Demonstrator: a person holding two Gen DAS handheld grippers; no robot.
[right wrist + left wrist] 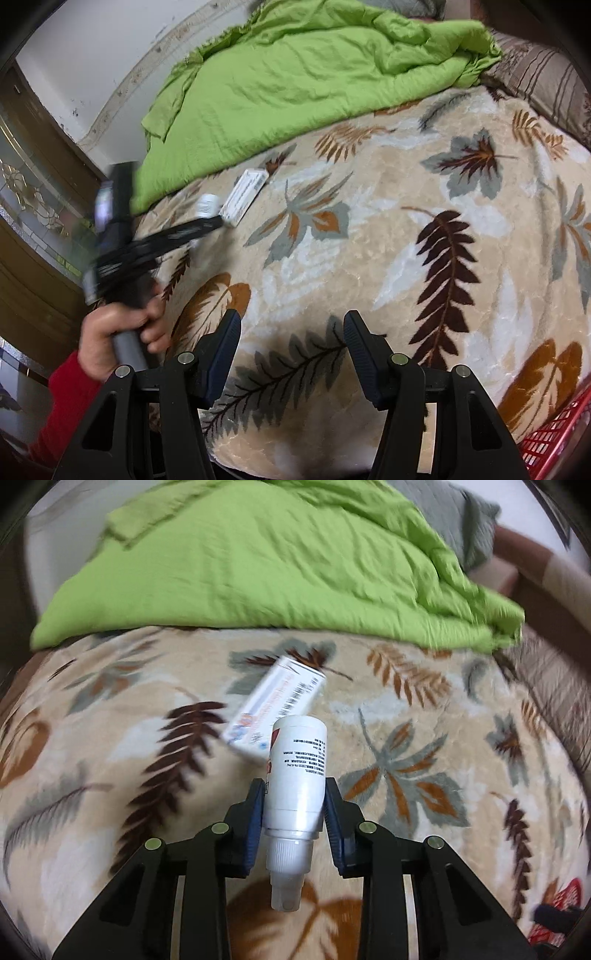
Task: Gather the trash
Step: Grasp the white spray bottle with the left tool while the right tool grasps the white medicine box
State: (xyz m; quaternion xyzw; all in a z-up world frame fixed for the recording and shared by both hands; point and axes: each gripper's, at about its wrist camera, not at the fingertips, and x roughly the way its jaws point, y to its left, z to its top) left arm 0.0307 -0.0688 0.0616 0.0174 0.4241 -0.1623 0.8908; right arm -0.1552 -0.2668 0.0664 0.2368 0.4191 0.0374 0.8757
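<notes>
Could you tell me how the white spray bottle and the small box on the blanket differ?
The spray bottle is round and sits clamped between the left gripper fingers; the box is flat, rectangular and lies free on the blanket. The bottle carries dense black text, the box a barcode and coloured print. Both are mainly white.

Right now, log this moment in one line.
left tongs: shut on white plastic spray bottle | right tongs: open, empty | white cardboard box: on blanket

- Leaf-patterned blanket [369, 258] lies bare before the right gripper [291, 354].
- Green duvet [295, 74] heaped behind; small white carton [275, 710] just beyond the left gripper [295, 801].
</notes>
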